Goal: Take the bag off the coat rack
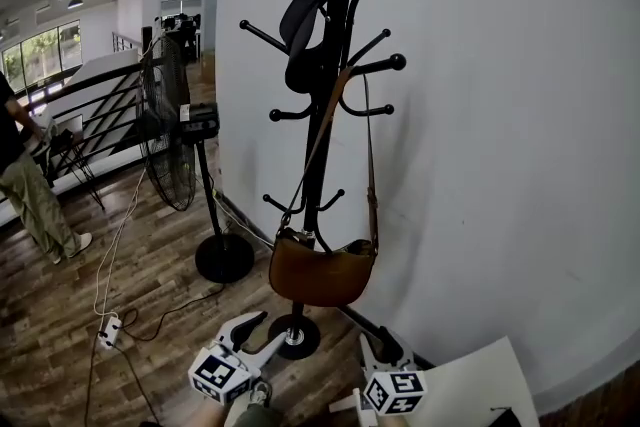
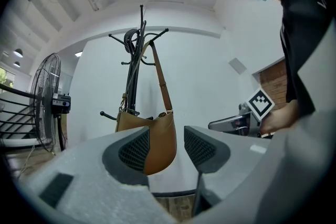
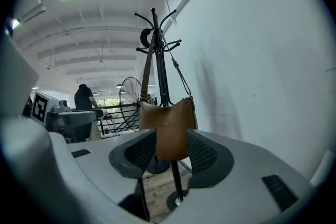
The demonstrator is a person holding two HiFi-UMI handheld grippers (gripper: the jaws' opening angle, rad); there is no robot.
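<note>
Showing the approach step: the brown bag [image 1: 322, 273] hangs by its strap [image 1: 371, 155] from a peg [image 1: 392, 63] of the coat rack [image 1: 318, 165], apart from both grippers. The left gripper [image 1: 262, 330] and right gripper [image 1: 385, 347] stand spread and empty. The next move calls for lifting the strap clear of the peg. The bag's contents are hidden.

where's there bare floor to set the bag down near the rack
Bare floor lies left of the power strip, and a small patch between fan base and rack base. Cables crowd the floor between; the wall hems the right.
</note>
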